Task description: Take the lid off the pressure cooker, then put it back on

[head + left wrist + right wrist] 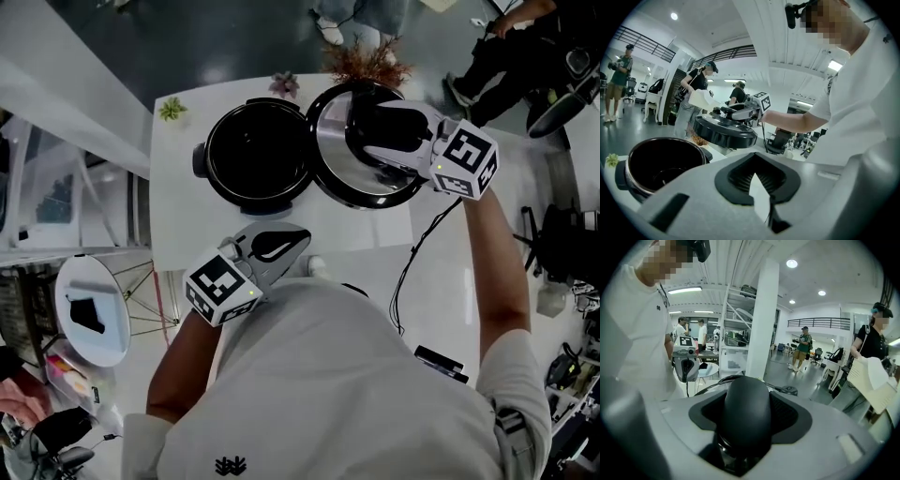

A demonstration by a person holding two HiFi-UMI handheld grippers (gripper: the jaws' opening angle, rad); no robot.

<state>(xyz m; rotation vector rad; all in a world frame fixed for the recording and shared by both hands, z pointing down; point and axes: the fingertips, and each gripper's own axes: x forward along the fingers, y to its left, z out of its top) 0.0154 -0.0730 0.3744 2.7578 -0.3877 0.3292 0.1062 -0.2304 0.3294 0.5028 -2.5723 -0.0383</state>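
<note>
Lid (337,155) is off the pot (208,141) and held up in the air just to the pot's right in head view. Its edge overlaps the pot's rim there, but the left gripper view shows it raised and clear of the pot, roughly level w/ a slight tilt. It's black-rimmed w/ a shiny metal face.

Right gripper (380,136) is clamped on the lid's black handle (746,413). The jaws stand wide, one pad on each side of the handle, which fills the gap between them. Its marker cube (466,157) sits at the near end, w/ the forearm running back toward the person.

Left gripper (298,236) is low over the table (187,225), near the person's body and well apart from the pot. The jaws meet at the tips w/ nothing between them — only bare white tabletop shows through the wedge behind the tips. It points toward the pot and the lid.

The pot stands open on the table w/ a dark inside and a side handle on its left.

Misc: small green plant (172,110) at the table's far left corner, pinkish one (284,84) beyond the pot, dry brown sprig (366,61) beyond the lid. A black cable (417,248) runs across the table's right part. Several people stand in the bg — a big open room w/ a white column.
</note>
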